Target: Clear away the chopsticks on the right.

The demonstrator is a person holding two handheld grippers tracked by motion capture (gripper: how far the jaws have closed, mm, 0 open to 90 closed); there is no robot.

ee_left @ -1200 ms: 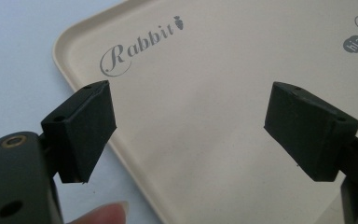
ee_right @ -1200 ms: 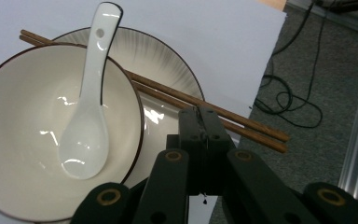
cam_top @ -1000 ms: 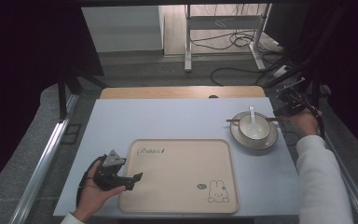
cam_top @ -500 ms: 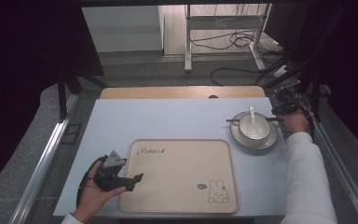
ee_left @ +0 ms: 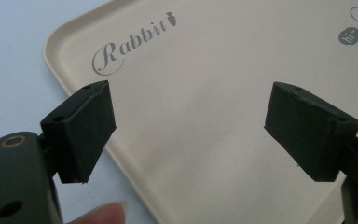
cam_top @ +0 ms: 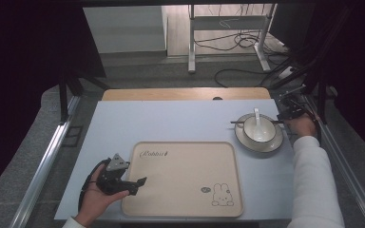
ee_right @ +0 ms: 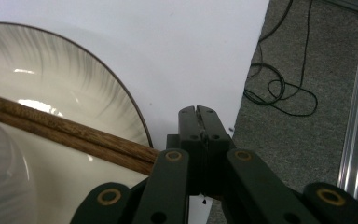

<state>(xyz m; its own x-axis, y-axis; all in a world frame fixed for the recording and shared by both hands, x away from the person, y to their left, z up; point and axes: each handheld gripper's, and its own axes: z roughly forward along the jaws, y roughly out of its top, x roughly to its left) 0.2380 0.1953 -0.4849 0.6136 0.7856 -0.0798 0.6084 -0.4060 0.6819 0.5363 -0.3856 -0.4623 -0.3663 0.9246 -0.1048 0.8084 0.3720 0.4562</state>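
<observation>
- I am holding my left gripper [cam_top: 140, 181] nearest to me, low over the near-left corner of the beige rabbit tray [cam_top: 185, 209]; its jaws are standing wide apart with nothing between them, which I judge is a waiting pose while my other hand works.
- In the left gripper view I am looking between those spread jaws at the tray's [ee_left: 205, 107] bare surface and the grey word "Rabbit" with a small carrot beside it; the tray is holding nothing, so I take it to be the place where the tableware is meant to go.
- The tray is lying flat on the pale blue table [cam_top: 171, 123], with a small rabbit drawing near its near-right corner.
- Farther off, at the table's right edge, I am reaching with my right arm in a white sleeve [cam_top: 311, 185] to a round plate [cam_top: 247, 141] with a dark rim.
- The plate is carrying a small white bowl [cam_top: 264, 133], and a white soup spoon [cam_top: 256, 115] is resting inside the bowl with its handle pointing away from me.
- A pair of dark wooden chopsticks [cam_top: 240, 122] is lying across the plate behind the bowl, tips pointing left past the rim.
- In the right gripper view my right gripper's [ee_right: 198, 112] jaws are pressed together, closing on the thick end of the chopsticks [ee_right: 65, 130] just past the plate's [ee_right: 98, 93] rim; I judge I am gripping there so I can lift them clear of the bowl.
</observation>
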